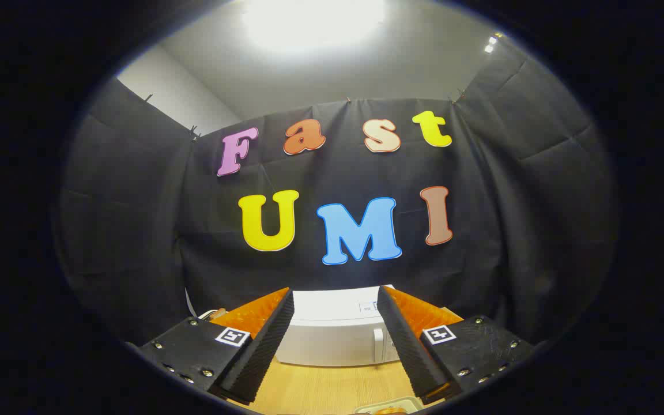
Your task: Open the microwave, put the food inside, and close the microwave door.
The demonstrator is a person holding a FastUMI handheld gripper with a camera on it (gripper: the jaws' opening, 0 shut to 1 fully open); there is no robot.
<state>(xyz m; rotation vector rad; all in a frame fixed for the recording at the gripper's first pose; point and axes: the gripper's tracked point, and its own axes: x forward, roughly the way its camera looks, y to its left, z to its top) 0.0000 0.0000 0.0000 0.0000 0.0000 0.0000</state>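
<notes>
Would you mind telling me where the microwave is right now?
In the gripper view, the white microwave stands on the wooden table against the black cloth wall, straight ahead beyond the open fingers of the hand-held gripper, framed between them.

Our booth under a bright lamp

We see black cloth (136,230) pinned up as walls around us, a pale wall (176,95) and grey ceiling (366,75) above it, a glaring ceiling light (309,23), and a light wooden tabletop (332,386) below.
</notes>
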